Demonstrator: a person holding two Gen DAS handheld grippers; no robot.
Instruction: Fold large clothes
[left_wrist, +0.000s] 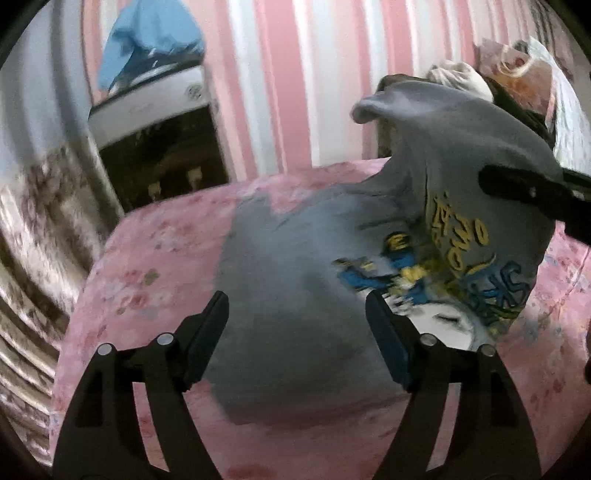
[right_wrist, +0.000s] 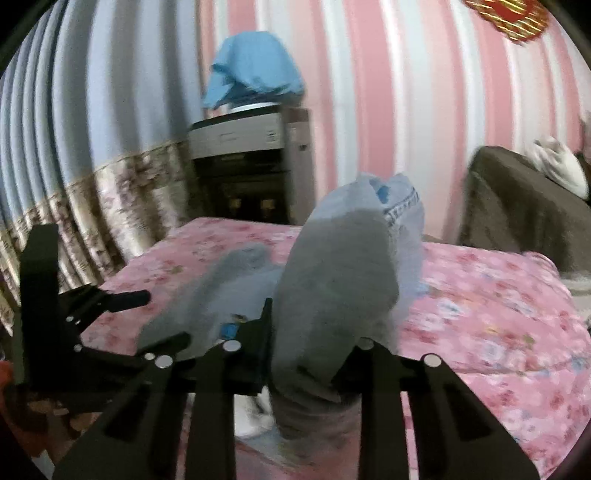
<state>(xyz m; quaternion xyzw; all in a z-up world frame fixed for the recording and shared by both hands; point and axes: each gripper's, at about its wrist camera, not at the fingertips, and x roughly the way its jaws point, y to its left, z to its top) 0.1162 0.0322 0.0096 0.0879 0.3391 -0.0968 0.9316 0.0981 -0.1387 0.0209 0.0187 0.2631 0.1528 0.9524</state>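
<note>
Grey printed sweatshirt (left_wrist: 295, 295) is spread partly on the pink floral bedspread (left_wrist: 147, 266), body lying flat, one side lifted off the bed. Left gripper (left_wrist: 295, 325) is held released above the flat grey fabric, jaws wide apart, nothing between them. Right gripper (right_wrist: 314, 354) is clenched on a bunched fold of the sweatshirt (right_wrist: 332, 288), raised above the bedspread (right_wrist: 498, 314). Blue cloth (right_wrist: 255, 70) is seen draped on an appliance by the striped wall.

One grey sweatshirt (left_wrist: 295, 295), two grippers, one pink floral bedspread (left_wrist: 147, 266).
</note>
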